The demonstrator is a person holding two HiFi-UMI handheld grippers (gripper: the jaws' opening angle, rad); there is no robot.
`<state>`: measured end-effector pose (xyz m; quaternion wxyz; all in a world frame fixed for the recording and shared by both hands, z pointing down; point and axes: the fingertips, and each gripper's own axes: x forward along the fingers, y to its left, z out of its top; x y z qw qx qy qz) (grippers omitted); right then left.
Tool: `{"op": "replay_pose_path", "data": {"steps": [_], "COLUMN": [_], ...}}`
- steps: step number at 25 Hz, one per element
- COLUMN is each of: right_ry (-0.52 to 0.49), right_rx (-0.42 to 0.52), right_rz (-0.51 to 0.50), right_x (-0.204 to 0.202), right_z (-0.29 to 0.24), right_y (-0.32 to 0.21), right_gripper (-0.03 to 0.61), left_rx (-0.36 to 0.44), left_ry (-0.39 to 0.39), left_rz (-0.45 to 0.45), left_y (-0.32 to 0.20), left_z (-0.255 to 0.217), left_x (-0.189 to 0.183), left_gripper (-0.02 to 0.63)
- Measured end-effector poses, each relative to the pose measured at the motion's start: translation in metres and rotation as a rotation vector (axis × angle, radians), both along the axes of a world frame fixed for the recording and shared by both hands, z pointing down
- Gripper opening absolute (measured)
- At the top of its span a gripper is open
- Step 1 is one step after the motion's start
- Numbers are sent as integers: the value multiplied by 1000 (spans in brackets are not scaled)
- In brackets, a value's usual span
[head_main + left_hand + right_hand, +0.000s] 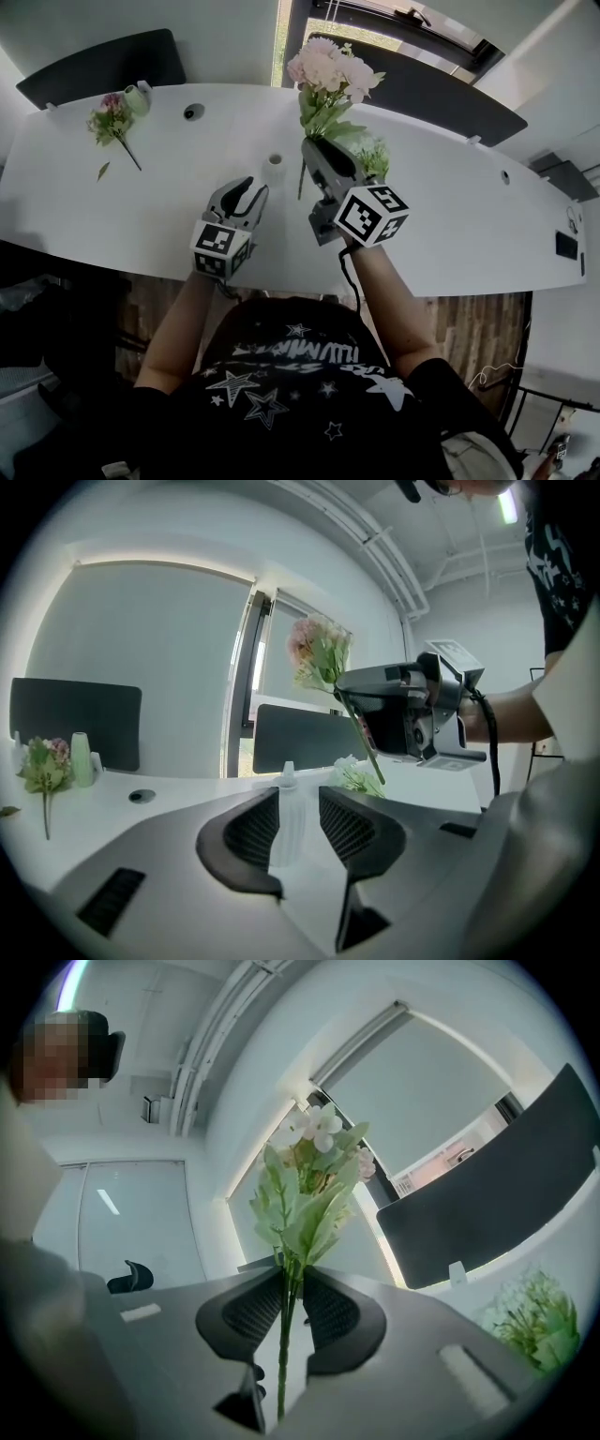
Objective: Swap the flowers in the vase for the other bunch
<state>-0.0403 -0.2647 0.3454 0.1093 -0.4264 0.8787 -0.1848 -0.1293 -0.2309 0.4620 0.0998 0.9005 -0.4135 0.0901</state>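
My right gripper is shut on the green stems of a pink flower bunch and holds it upright above the white table. The bunch also shows in the left gripper view, beside the right gripper. A small pale vase stands on the table just ahead of my left gripper. Its jaws are open and the pads do not touch the vase. A second bunch with a pink bloom lies at the far left.
A green cup stands by the left bunch, and a loose leaf lies nearer. A white-and-green sprig lies right of the vase. Dark panels back the table. A cable hole sits behind the vase.
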Motion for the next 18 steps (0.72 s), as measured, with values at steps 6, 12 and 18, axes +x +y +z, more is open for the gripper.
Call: {"op": "replay_pose_path", "data": {"steps": [6, 12, 18], "right_ry": [-7, -7, -22], "right_rx": [25, 48, 69], "right_rz": [2, -12, -22], "right_x": [-1, -3, -5], "right_z": [-3, -4, -6], "right_y": [0, -1, -1], "right_gripper": [66, 66, 66], "left_rx": [-40, -44, -14], "left_ry": [-60, -92, -112], "left_rz": [50, 66, 93], "left_y": [-6, -11, -6], "left_z": [31, 50, 54], "left_x": [14, 27, 36], "left_gripper": [264, 346, 364]}}
